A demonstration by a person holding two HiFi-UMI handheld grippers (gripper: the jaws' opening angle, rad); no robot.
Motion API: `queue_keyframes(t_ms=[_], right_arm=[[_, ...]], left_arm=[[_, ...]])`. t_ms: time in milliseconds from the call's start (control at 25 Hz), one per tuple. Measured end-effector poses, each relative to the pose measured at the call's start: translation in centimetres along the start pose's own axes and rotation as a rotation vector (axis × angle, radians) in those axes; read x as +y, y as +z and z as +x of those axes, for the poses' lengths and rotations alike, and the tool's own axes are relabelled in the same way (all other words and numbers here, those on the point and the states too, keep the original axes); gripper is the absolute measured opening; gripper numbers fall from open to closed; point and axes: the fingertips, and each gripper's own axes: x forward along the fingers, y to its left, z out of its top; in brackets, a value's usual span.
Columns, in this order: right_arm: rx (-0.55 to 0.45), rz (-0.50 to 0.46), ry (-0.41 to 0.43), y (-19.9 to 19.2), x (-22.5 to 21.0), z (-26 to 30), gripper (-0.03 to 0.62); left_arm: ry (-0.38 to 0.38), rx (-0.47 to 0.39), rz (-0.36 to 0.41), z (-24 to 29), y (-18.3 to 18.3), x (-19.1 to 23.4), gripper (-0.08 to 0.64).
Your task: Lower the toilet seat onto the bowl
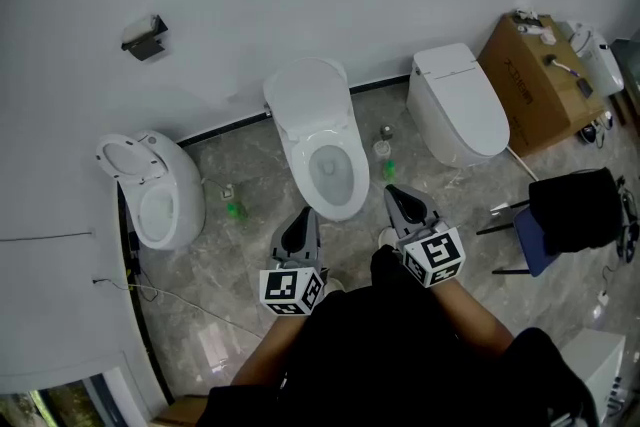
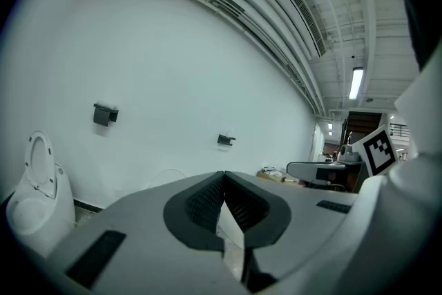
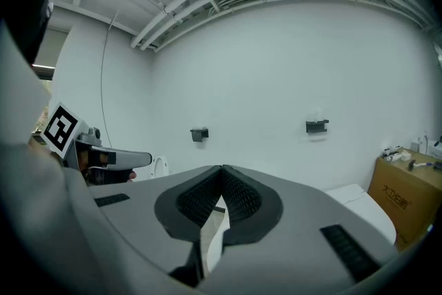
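The middle toilet [image 1: 322,147] stands against the wall in the head view, its lid raised against the wall and its seat ring [image 1: 347,177] flat on the bowl. My left gripper [image 1: 305,213] hovers just short of the bowl's front left edge, and my right gripper [image 1: 391,190] hangs to the right of the bowl's front. Neither touches the toilet. In the left gripper view the left gripper [image 2: 223,176] has its jaws pressed together with nothing in them. The right gripper [image 3: 222,169] in its own view is likewise shut and empty.
A second toilet [image 1: 150,190] with its seat up stands at the left, a closed one [image 1: 458,105] at the right. Small bottles [image 1: 385,150] stand on the floor between the toilets. A cardboard box [image 1: 535,85] and a dark chair [image 1: 570,215] are at the right. Paper holders [image 1: 145,35] hang on the wall.
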Motion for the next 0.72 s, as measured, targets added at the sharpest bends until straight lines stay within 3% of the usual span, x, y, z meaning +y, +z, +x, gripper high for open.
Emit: queue_keyframes(t_ms=[720], right_arm=[[-0.014,0.052,-0.058,-0.9,-3.1,-2.6,0.031]], left_arm=[[-0.031,0.010,-0.023,1.4,-1.2,-3.4,0.015]])
